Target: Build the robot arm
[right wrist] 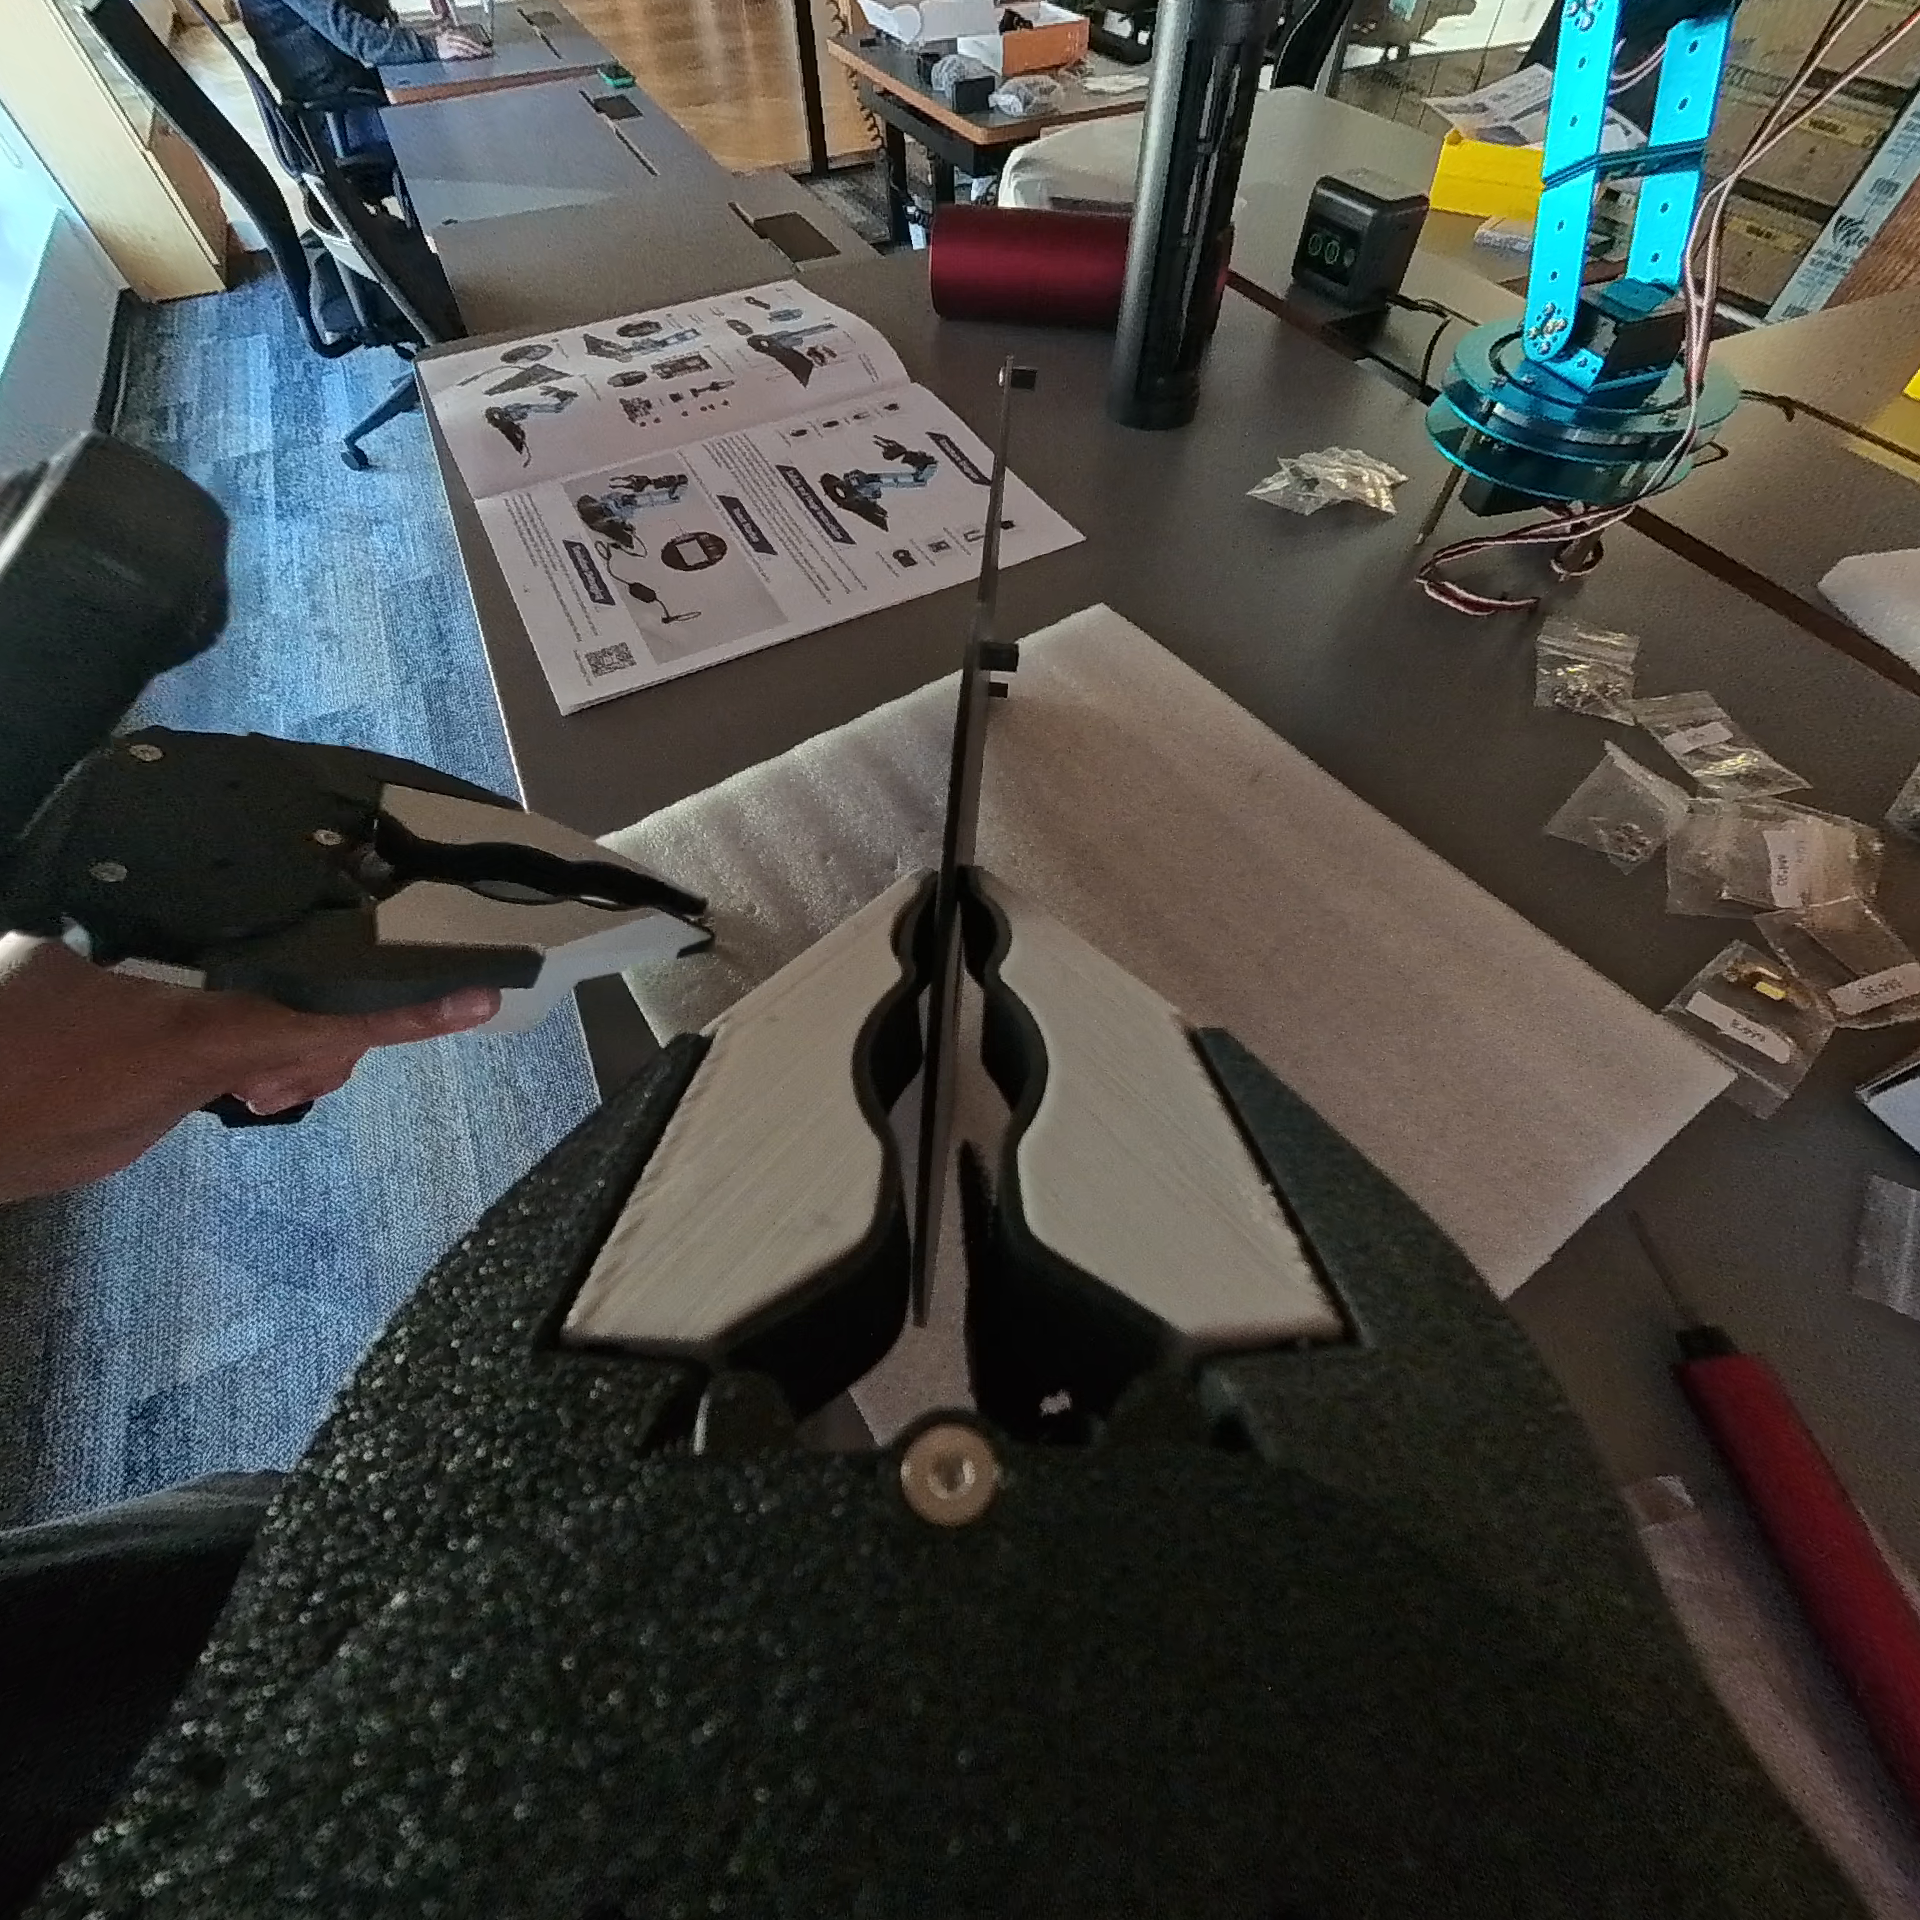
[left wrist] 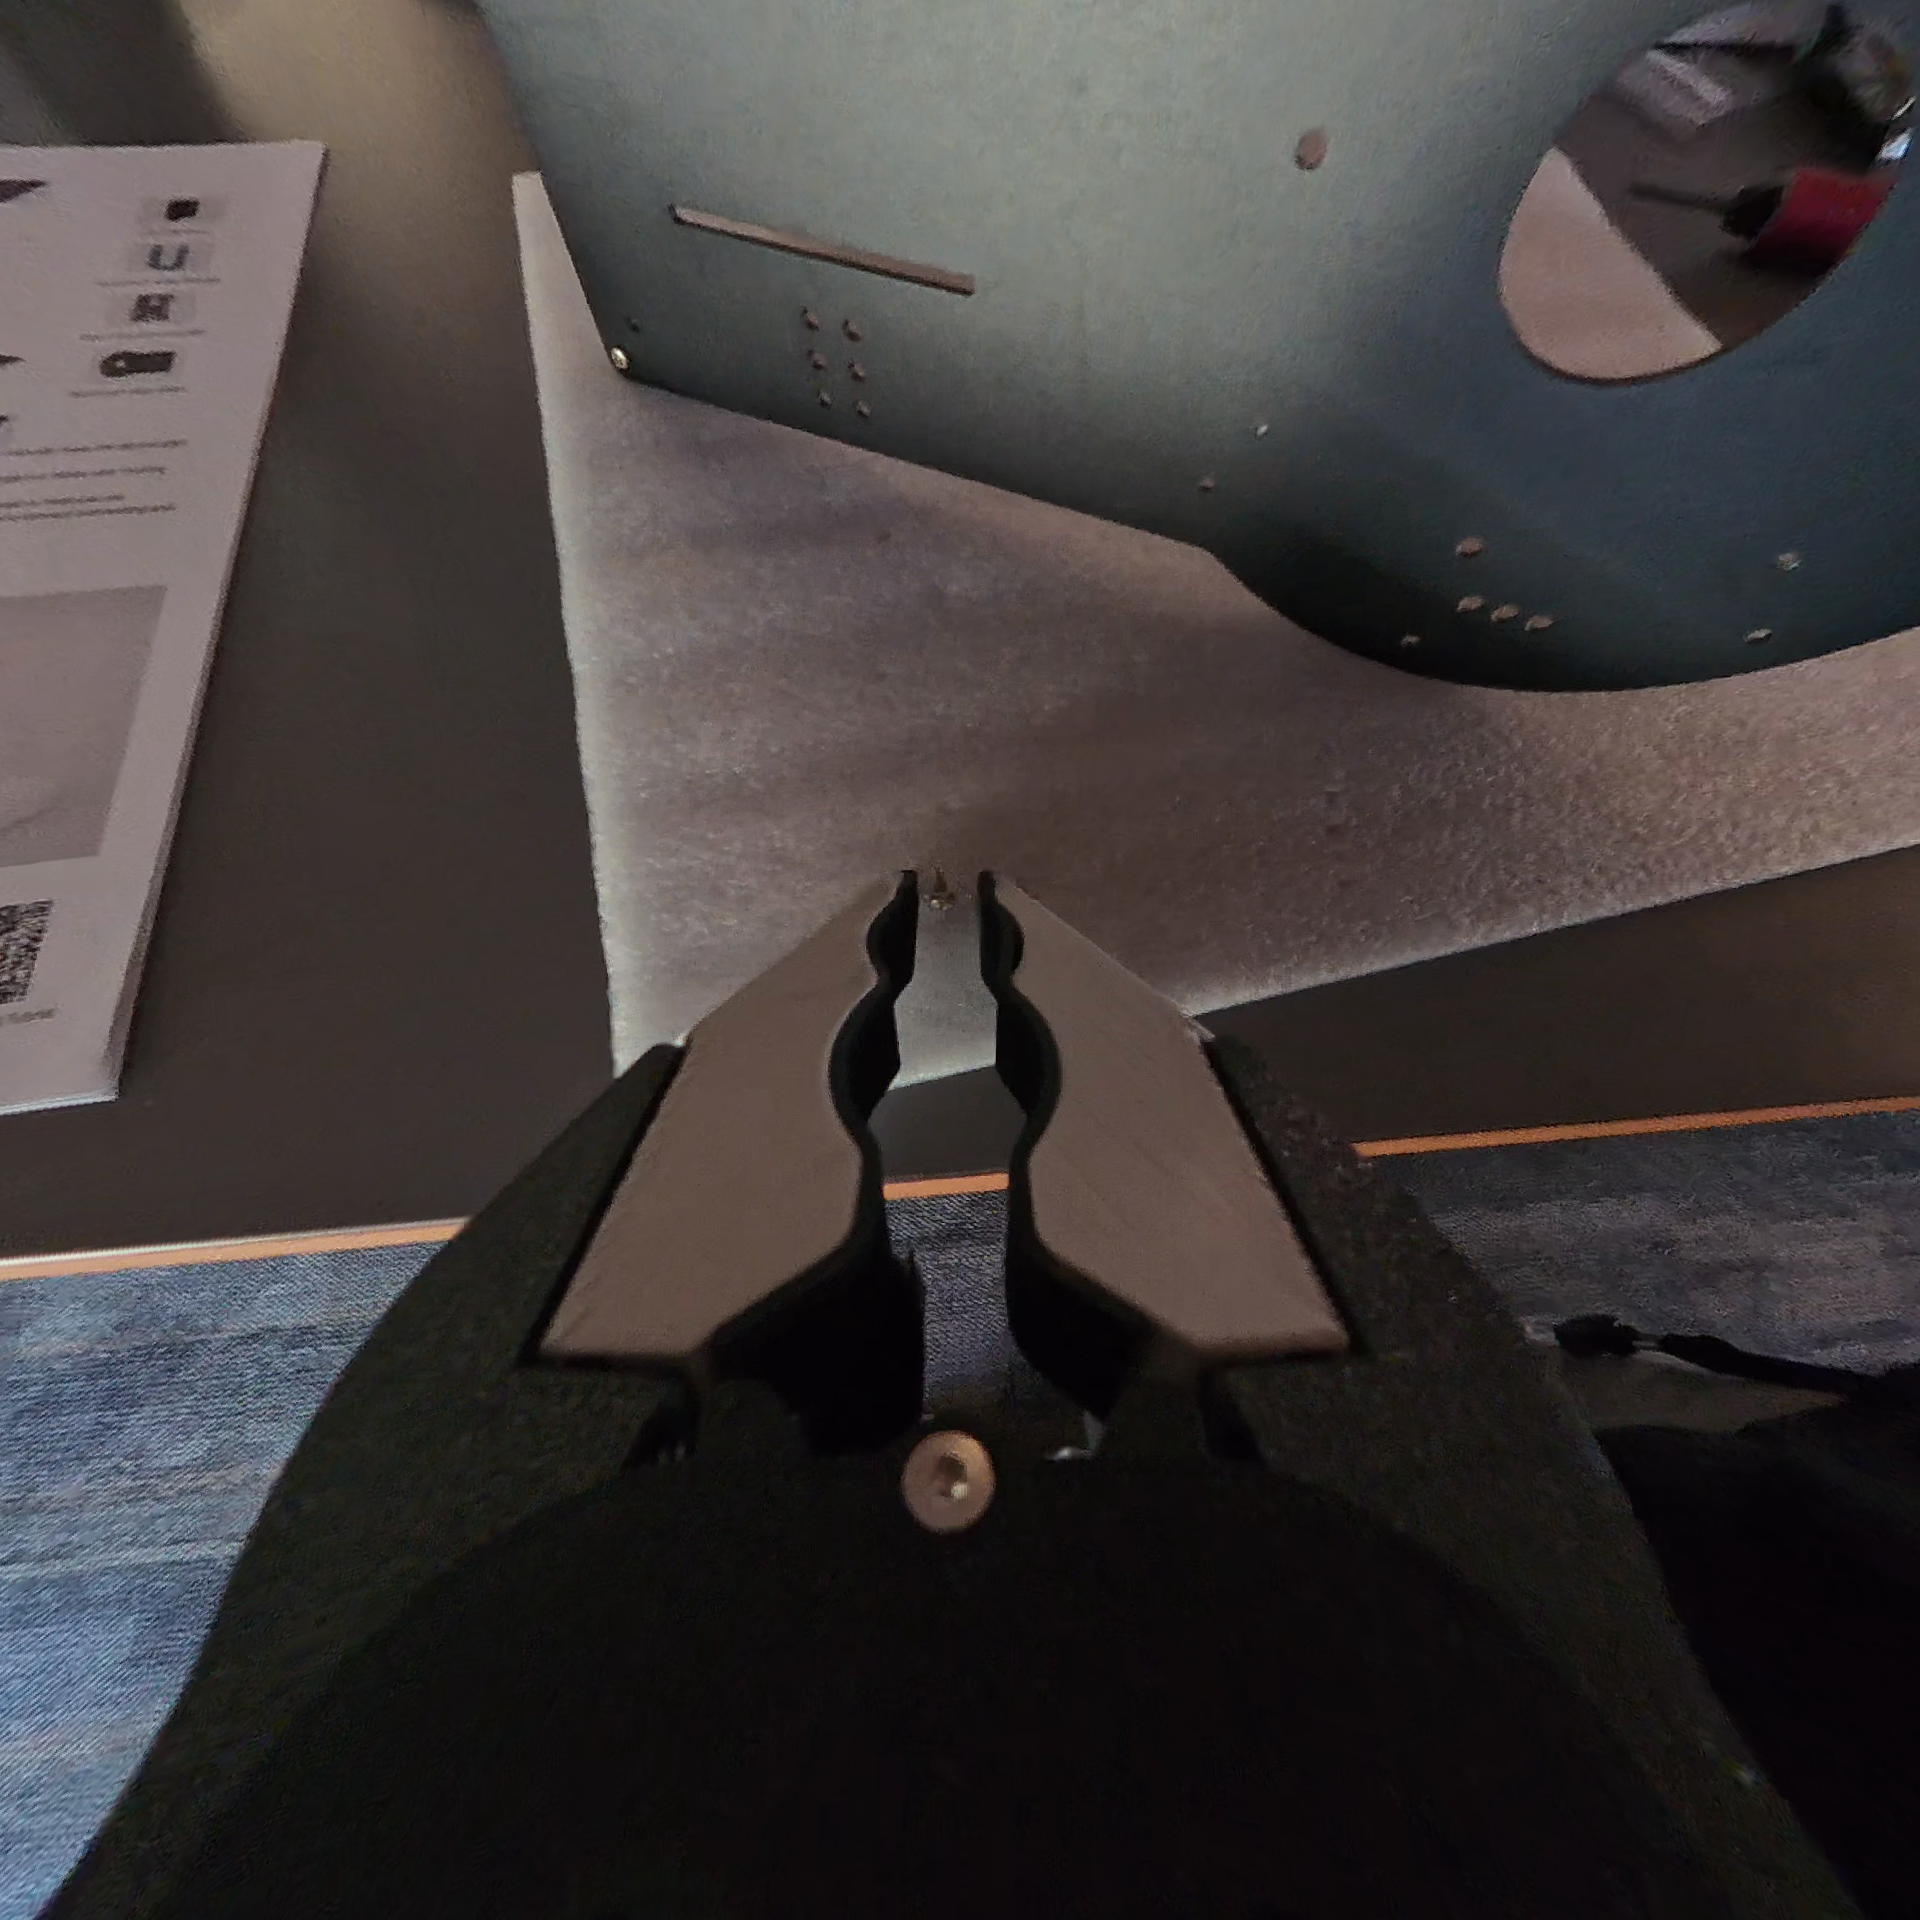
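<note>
A thin dark-teal metal plate (right wrist: 971, 727), upright at frame centre over white foam sheet (right wrist: 1247, 831), is clamped edge-on by the right gripper (right wrist: 948, 883), while a tiny silver screw (left wrist: 940, 890), easily dropped, is pinched by the left gripper (left wrist: 943, 883).

Dim, blurred left view; right brighter, edge-warped.

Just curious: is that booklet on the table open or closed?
Open. The booklet lies flat on the table, two pages spread either side of a centre fold.
</note>
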The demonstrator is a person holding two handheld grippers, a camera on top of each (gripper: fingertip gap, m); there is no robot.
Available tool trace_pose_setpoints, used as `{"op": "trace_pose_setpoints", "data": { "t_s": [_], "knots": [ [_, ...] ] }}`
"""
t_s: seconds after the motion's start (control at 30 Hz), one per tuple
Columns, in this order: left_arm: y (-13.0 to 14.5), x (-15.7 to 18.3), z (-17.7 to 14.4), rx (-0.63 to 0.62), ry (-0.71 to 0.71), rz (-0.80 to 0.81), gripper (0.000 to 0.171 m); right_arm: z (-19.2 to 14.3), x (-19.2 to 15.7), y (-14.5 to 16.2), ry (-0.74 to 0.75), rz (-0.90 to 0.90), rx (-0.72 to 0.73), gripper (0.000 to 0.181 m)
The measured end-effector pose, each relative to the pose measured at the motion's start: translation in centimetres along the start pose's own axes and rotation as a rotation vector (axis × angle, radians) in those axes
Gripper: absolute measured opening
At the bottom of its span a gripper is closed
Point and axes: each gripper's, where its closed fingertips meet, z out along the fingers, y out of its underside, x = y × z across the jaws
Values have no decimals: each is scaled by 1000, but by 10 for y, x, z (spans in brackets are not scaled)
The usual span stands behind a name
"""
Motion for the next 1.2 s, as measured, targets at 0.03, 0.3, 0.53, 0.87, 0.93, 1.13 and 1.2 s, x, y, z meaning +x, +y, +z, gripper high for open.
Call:
{"op": "trace_pose_setpoints", "data": {
  "t_s": [0.03,0.3,0.53,0.87,0.93,1.13,1.2],
  "knots": [
    [0,0,0,-1,-8,16,11,0,0,0,1,-1,-1,2],
    [1,-1,0,-4,-38,3,9,0,2,0,7,3,-3,2],
    [3,-3,-2,-5,-81,-14,4,0,1,0,9,1,-4,2],
    [-29,12,-16,86,34,104,3,0,1,0,8,1,-4,2],
    [-55,21,-25,152,73,133,3,0,1,0,8,0,-4,2],
    [-121,65,-40,258,213,223,4,0,1,0,7,-2,-5,1],
    [-133,78,-39,266,256,244,4,0,1,0,7,-3,-6,1]
  ]
}}
